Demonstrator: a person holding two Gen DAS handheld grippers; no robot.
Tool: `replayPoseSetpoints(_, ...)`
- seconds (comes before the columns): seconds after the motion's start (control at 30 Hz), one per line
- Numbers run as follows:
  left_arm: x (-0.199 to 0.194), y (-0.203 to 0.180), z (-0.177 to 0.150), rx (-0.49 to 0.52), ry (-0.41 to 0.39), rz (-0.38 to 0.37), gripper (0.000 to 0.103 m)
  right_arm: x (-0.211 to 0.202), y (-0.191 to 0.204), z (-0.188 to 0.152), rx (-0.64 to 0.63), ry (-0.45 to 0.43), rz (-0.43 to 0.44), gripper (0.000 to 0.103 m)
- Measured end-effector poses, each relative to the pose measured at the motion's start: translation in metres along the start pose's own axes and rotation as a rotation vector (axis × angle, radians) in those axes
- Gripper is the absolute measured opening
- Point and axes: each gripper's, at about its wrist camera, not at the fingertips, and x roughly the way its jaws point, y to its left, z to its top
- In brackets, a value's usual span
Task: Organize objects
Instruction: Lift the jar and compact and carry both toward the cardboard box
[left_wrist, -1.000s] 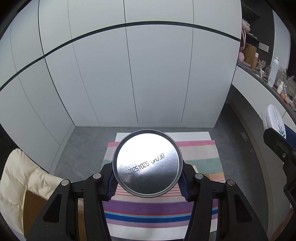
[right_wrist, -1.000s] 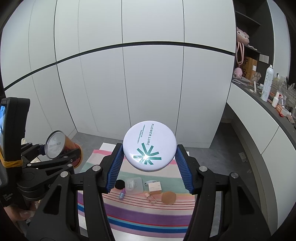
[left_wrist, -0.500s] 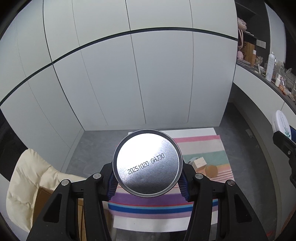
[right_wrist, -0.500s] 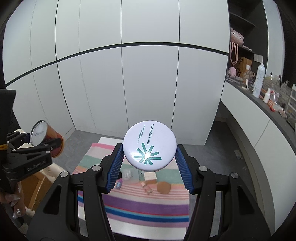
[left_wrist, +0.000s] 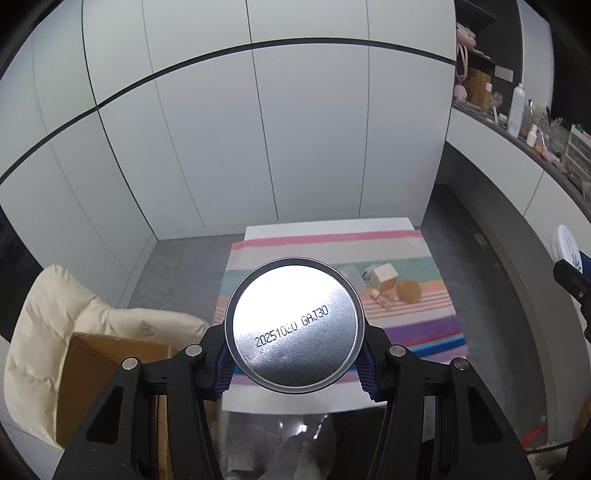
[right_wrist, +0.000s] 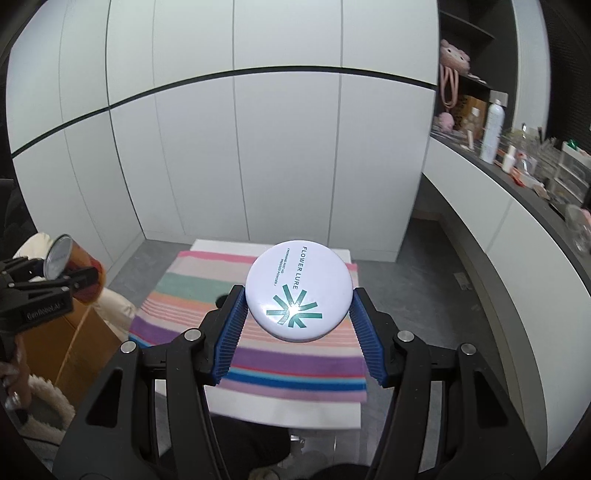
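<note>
Table (left_wrist: 325, 230) farther off than before.

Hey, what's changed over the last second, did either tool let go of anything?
No. Both tools pulled back from the striped cloth, so more of the table shows. The left tool still grips the can; the right tool still grips the white compact. The items on the cloth haven't moved.

"2025" date code on can base (left_wrist: 294, 325), "FLOWER LURE" on compact (right_wrist: 299, 290)
</note>
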Motion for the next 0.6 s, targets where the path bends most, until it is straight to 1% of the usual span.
replayPoseSetpoints(0.17, -0.014, -0.002, -0.029, 0.031, 0.005, 0.006, 0.055, -0.019, -0.011, -0.034, 0.029, 0.061, 0.01, 0.06)
replayPoseSetpoints(0.23, -0.019, -0.003, -0.039, 0.04, 0.007, -0.004, 0.055, -0.027, -0.016, -0.049, 0.052, 0.088, 0.02, 0.06)
replayPoseSetpoints(0.4, -0.027, -0.011, -0.056, 0.067, 0.022, -0.047, 0.055, -0.044, -0.026, -0.067, 0.069, 0.107, -0.009, 0.06)
replayPoseSetpoints(0.6, -0.026, -0.016, -0.067, 0.078, 0.025, -0.11, 0.055, -0.048, -0.036, -0.072, 0.121, 0.116, -0.036, 0.06)
